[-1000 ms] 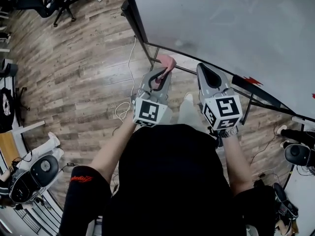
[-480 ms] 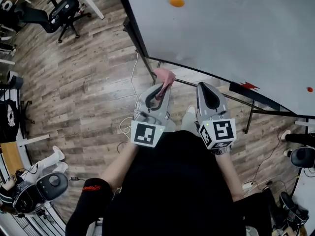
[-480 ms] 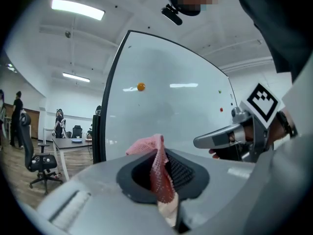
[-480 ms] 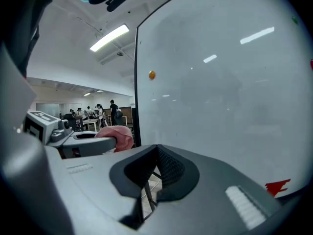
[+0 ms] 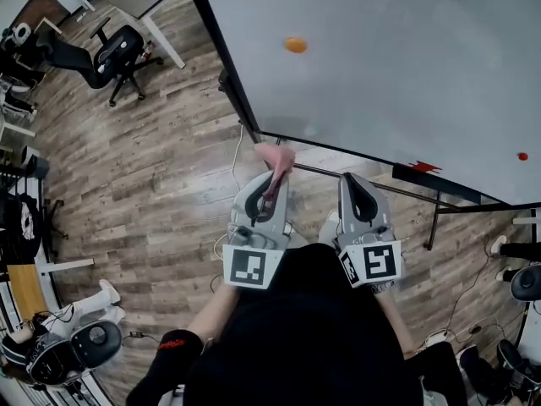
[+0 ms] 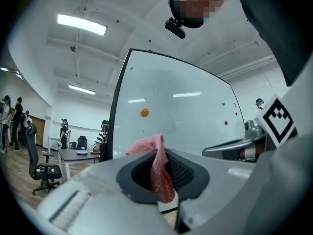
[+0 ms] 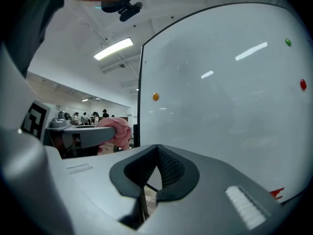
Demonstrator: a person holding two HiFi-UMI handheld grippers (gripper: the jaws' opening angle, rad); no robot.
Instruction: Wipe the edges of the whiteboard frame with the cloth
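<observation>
Whiteboard (image 5: 380,74): a wide grey-white panel that fills the upper right of the head view.
Floor (image 5: 152,167): wood planks, to the left of and under the whiteboard.
Frame (image 5: 221,66): a thin black rim. Its left edge runs down to the lower left corner, and the bottom edge runs off to the right from there.
Chair (image 5: 114,53): a black office chair, well apart from the whiteboard's left edge.
Left gripper (image 5: 272,180): jaws clamped on the cloth. It points at the whiteboard's lower left corner.
Right gripper (image 5: 355,194): jaws pressed together with nothing between them. It sits just beside the left gripper, below the bottom edge.
Cloth (image 5: 277,157): pink mesh pinched between the left jaws, with a fold sticking out past the tips. It is right by the frame's lower left corner; contact cannot be judged.
Orange magnet (image 5: 295,45): on the whiteboard, near its left edge.
Red magnet (image 5: 522,156): near the bottom edge, far right.
Writing: a red mark (image 5: 423,167) at the bottom edge and red print on the sleeve (image 5: 172,342) are both too small to read. The gripper cubes carry only black-and-white square markers.
</observation>
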